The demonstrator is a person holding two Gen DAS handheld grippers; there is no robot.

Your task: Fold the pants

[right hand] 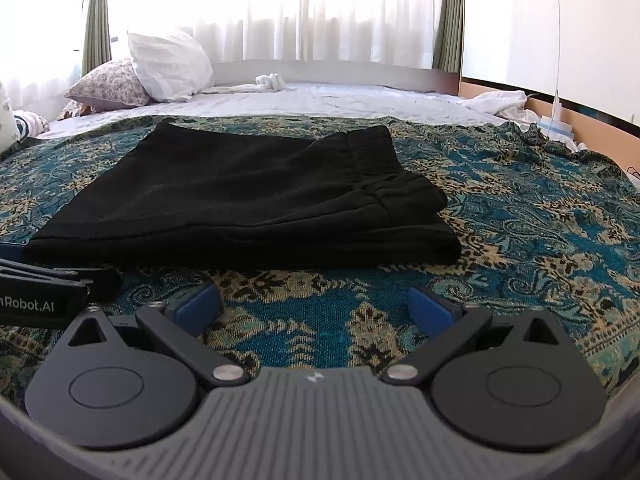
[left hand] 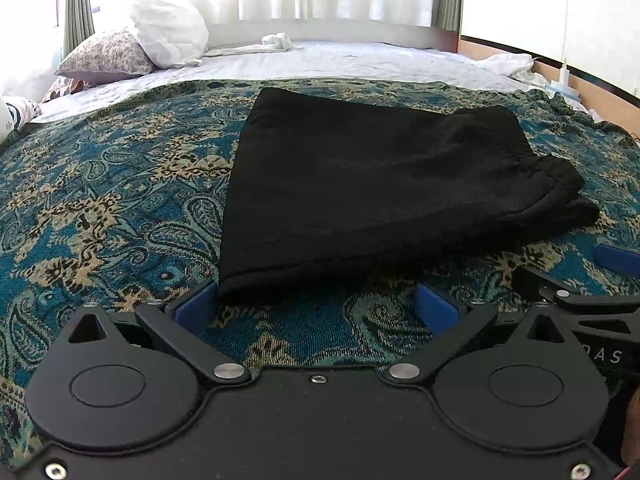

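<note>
The black pants (left hand: 360,176) lie folded into a thick stack on the patterned blue bedspread (left hand: 100,200). Their waistband layers show at the right side. They also show in the right wrist view (right hand: 248,200). My left gripper (left hand: 316,306) is open and empty, low over the bedspread at the stack's near left corner. Its left blue pad (left hand: 196,308) is next to that corner. My right gripper (right hand: 316,306) is open and empty, just short of the stack's near edge. Each gripper shows at the edge of the other's view.
The bedspread (right hand: 520,220) covers the near half of a bed with a white sheet (left hand: 340,60) beyond. A white pillow (left hand: 168,32) and a floral pillow (left hand: 104,56) lie at the far left. White cloths lie at the far middle and right. Curtains hang behind.
</note>
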